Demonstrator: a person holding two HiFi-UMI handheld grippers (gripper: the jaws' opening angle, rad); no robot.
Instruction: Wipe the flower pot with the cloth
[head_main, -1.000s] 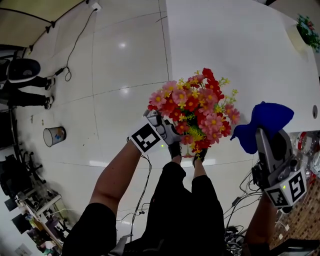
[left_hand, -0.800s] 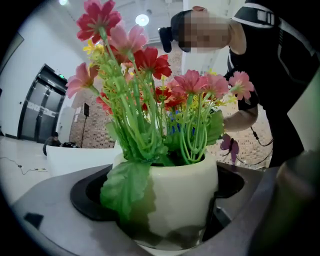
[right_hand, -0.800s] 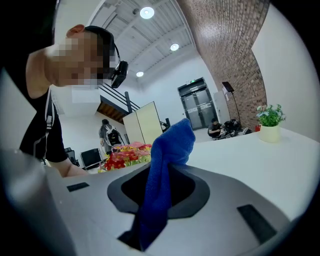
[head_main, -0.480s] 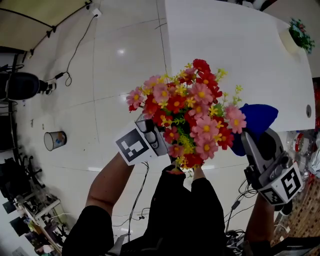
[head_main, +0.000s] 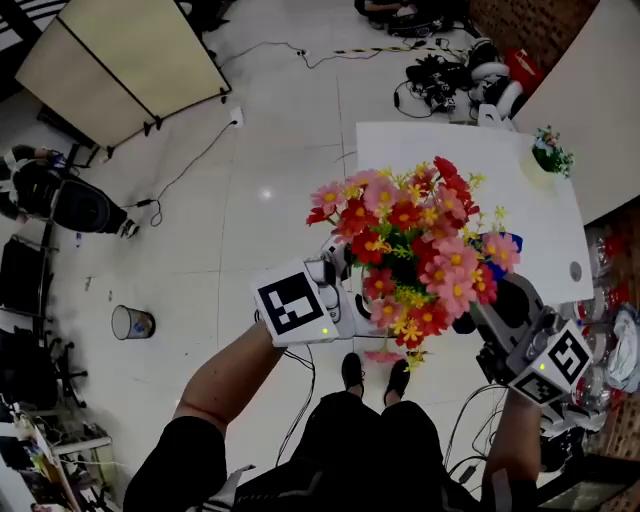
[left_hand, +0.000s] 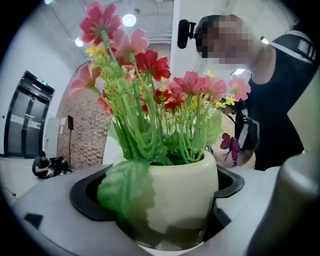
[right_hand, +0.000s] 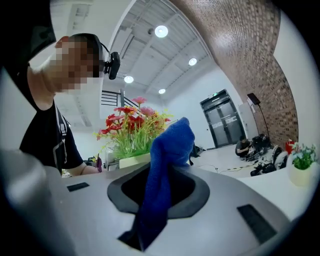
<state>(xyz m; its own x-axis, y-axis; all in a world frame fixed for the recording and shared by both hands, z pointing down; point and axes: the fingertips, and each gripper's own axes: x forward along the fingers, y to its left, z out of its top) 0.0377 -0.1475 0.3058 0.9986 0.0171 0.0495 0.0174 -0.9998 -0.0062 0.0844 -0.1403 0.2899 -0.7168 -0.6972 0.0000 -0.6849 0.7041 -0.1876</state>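
The left gripper (head_main: 343, 287) has its jaws clenched on the sides of the cream flower pot (left_hand: 181, 192), holding it upright in the air above the tiled floor (head_main: 270, 170), in front of the person. The pot holds a thick bunch of flowers (head_main: 415, 250), red, pink and yellow on green stems, and one broad leaf (left_hand: 122, 187) droops over its rim at 9 o'clock. In the head view the blooms hide the pot; the left gripper sits at 8 o'clock of them and the right gripper (head_main: 497, 312) at 4 o'clock. The right gripper's jaws are pinched on the blue cloth (right_hand: 167, 165), which stands up out of them in a folded peak. In the right gripper view the pot's rim shows just behind the cloth at 10 o'clock; whether they touch cannot be told. A white table (head_main: 450, 150) lies at 1 o'clock, with a small pot of greenery (head_main: 546, 158) at its 3 o'clock edge. A bin (head_main: 132, 322) stands on the floor at 9 o'clock
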